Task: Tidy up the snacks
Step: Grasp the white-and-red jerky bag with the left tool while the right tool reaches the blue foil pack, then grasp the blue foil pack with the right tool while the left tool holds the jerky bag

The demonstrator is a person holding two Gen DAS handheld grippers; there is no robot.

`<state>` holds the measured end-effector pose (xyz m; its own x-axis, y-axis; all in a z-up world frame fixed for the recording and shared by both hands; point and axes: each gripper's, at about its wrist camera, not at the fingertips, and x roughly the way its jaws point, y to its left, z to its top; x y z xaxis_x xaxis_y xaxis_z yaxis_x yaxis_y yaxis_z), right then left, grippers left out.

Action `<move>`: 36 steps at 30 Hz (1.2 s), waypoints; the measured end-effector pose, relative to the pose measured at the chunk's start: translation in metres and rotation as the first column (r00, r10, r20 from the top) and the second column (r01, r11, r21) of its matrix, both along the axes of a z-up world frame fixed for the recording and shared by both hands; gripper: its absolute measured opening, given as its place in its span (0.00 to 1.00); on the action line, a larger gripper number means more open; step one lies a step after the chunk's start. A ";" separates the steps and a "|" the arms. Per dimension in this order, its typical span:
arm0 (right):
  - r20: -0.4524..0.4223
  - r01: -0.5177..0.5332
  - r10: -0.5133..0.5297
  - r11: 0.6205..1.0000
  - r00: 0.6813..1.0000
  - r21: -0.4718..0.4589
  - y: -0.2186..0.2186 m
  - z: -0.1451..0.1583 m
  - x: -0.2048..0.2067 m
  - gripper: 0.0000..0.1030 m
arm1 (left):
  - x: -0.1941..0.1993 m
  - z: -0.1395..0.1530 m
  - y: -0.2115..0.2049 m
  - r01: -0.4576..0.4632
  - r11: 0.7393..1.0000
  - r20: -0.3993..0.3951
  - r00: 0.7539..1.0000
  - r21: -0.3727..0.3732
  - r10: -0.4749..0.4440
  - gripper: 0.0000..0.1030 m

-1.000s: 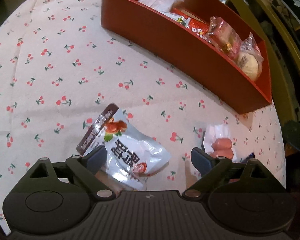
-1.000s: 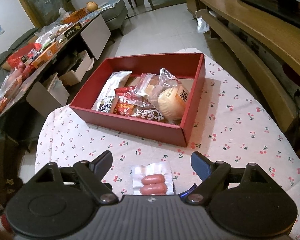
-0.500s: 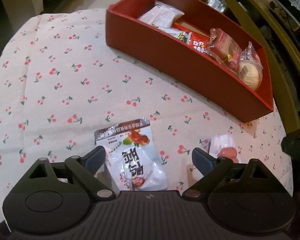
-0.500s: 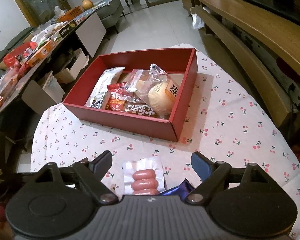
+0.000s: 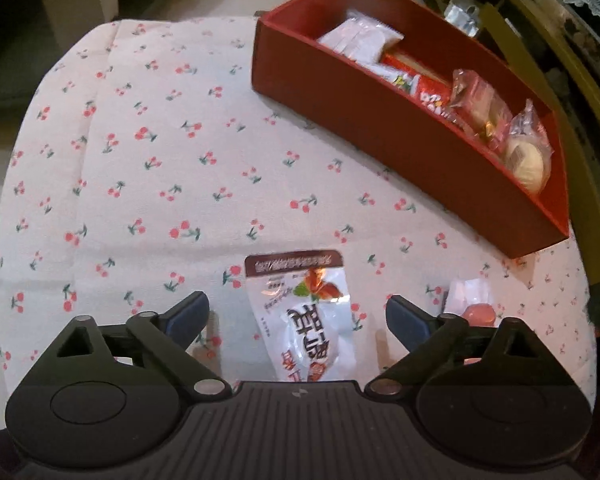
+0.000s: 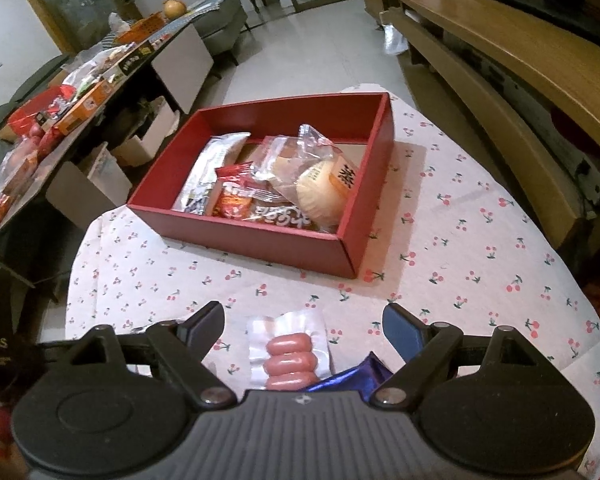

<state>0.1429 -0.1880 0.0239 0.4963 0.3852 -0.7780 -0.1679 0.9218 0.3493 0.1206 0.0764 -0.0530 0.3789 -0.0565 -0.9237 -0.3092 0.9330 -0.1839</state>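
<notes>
Cherry-print cloth covers your counter (image 5: 140, 160). Both grippers, left (image 5: 296, 316) and right (image 6: 303, 320), gape wide, holding nothing. Lower the left gripper around the white pouch (image 5: 306, 320), squeeze gently.

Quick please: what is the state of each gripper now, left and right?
Left gripper: open, holding nothing, white snack pouch between its fingers.
Right gripper: open, holding nothing, sausage pack between its fingers.
</notes>
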 end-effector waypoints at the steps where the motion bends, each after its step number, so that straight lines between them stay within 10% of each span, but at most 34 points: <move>1: 0.001 -0.003 0.003 1.000 1.000 0.004 0.000 0.001 0.000 0.93 | 0.003 -0.004 -0.004 -0.001 1.000 -0.016 1.000 -0.001 0.001 0.95; 8: -0.004 0.005 -0.005 1.000 1.000 0.006 -0.008 -0.001 -0.004 0.93 | 0.002 -0.011 -0.028 0.047 0.994 -0.026 0.999 0.096 -0.045 0.95; 14: -0.081 0.097 -0.096 0.995 0.992 0.014 -0.031 -0.017 -0.016 0.93 | -0.003 -0.004 -0.043 0.140 0.965 0.005 0.990 0.220 -0.144 0.67; 30: -0.427 0.366 -0.268 0.916 0.864 0.166 -0.021 -0.083 -0.034 1.00 | -0.011 0.003 -0.023 0.166 0.986 0.026 0.986 0.031 -0.167 0.58; 36: -0.368 0.388 -0.330 0.917 0.869 0.095 -0.001 -0.080 -0.016 1.00 | -0.011 0.003 -0.021 0.167 0.986 0.034 0.985 0.015 -0.168 0.59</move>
